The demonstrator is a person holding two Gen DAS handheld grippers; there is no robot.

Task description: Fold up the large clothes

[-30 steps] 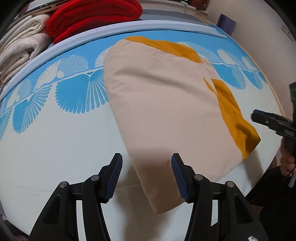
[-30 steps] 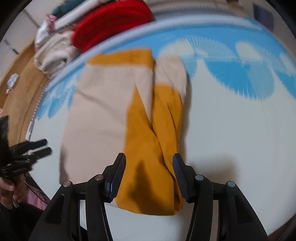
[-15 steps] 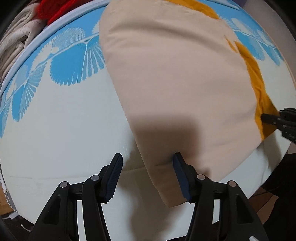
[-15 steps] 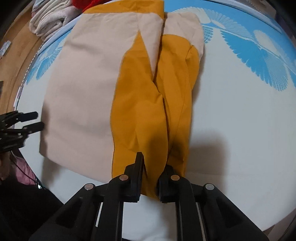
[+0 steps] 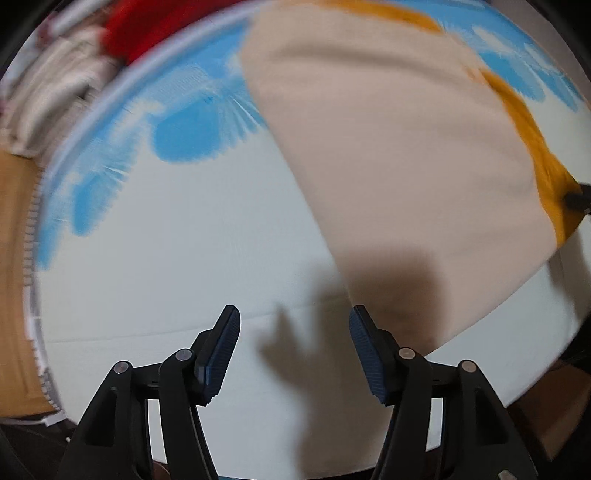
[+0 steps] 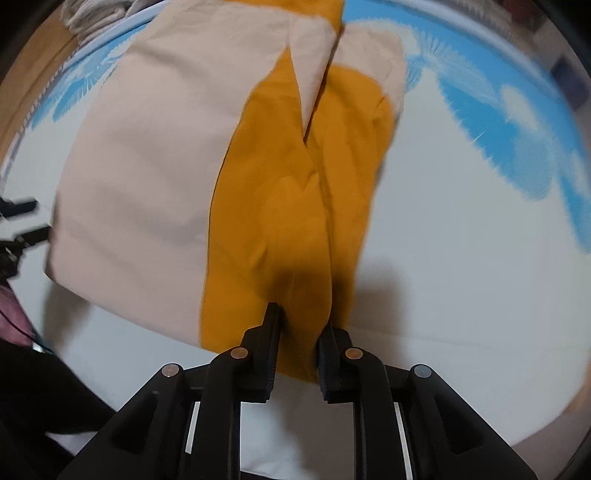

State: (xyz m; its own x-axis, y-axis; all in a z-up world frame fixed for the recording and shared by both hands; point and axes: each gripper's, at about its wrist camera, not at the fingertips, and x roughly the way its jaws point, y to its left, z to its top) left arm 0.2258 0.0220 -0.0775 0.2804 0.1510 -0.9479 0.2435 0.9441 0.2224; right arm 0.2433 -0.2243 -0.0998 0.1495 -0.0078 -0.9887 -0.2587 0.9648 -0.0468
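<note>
Garment [image 6: 155,155]: right tongs [image 6: 295,332] pinch mustard hem; left tongs [image 5: 293,339] spread.

Beige-and-mustard garment [image 6: 155,155] on blue-patterned white bed [image 5: 166,258]

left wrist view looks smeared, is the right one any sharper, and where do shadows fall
Left wrist view: motion blur smears the red blanket; the left tool casts a shadow on the sheet. Right wrist view: sharper at the garment, edges blurred, shadow beside the right tool.

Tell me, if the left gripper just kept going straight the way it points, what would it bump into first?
Probably the bare white sheet. The left gripper is open with nothing between its fingers; the beige garment lies right of that line, though depth is uncertain.
</note>
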